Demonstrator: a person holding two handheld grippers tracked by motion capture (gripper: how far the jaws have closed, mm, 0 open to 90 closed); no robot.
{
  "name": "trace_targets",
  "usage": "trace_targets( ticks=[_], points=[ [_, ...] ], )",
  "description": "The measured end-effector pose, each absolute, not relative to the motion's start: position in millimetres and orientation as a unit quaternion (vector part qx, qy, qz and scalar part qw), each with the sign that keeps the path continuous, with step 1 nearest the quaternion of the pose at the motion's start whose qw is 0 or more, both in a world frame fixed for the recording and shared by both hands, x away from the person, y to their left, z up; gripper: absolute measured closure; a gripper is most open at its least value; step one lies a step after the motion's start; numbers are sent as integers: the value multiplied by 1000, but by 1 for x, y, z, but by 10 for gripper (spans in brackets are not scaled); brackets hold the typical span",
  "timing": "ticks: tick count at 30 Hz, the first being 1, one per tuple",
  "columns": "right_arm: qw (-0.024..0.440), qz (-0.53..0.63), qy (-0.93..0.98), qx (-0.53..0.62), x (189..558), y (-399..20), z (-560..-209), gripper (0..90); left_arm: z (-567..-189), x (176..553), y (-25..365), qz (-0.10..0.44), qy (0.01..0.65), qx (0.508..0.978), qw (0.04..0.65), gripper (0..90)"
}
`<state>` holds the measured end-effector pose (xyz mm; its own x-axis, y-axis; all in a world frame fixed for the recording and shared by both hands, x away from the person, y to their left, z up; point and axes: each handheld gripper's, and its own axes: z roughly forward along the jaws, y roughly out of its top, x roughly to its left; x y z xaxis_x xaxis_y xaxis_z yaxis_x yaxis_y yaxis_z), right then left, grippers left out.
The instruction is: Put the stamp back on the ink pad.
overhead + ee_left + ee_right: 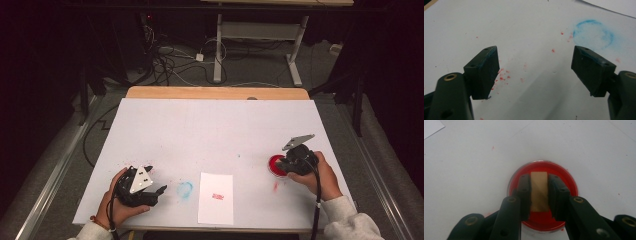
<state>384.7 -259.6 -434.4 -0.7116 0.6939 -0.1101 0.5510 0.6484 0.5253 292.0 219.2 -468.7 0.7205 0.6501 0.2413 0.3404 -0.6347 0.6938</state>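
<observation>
Stamping job looks partly done, judging by the scene; the paper sheet point(215, 198) in the lower middle of the high view is already carrying one small red mark point(217, 196) near its centre; the right tool point(539, 195) is sitting clamped on a wooden stamp point(539, 191), jaws closed against both of its sides, and pressing it down into the red ink pad point(566, 180); so the stamp is being inked, and what seems left is carrying it over to the sheet and pressing down.

In the high view the ink pad point(274, 164) is lying at the right middle of the frame on the white bench point(210, 130), well apart from the sheet; the right tool point(287, 165) is covering part of it.

The stamp is showing as a plain tan block, upright, face hidden in the ink; the pad is a round shallow dish, glossy red, with a clear rim.

The left tool point(535, 70) is resting with jaws wide apart and nothing between them, low over the bench at the lower left of the high view point(155, 192); a faint blue ring stain point(594, 33) is lying just ahead of it, and red specks point(502, 76) are dotting the bench surface.
</observation>
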Motion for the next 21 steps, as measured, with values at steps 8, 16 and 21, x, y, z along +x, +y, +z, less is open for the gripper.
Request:
trace_targets(
  ticks=[8,16,21],
  points=[
    [169,262,882,352,380,-260,-422,633,-469,292,219,243,284,871,319,220],
    [205,304,870,329,371,-259,-410,568,-469,292,219,243,284,871,320,220],
    [218,328,857,331,368,-258,-404,522,-469,292,219,242,284,871,320,220]
  ],
)
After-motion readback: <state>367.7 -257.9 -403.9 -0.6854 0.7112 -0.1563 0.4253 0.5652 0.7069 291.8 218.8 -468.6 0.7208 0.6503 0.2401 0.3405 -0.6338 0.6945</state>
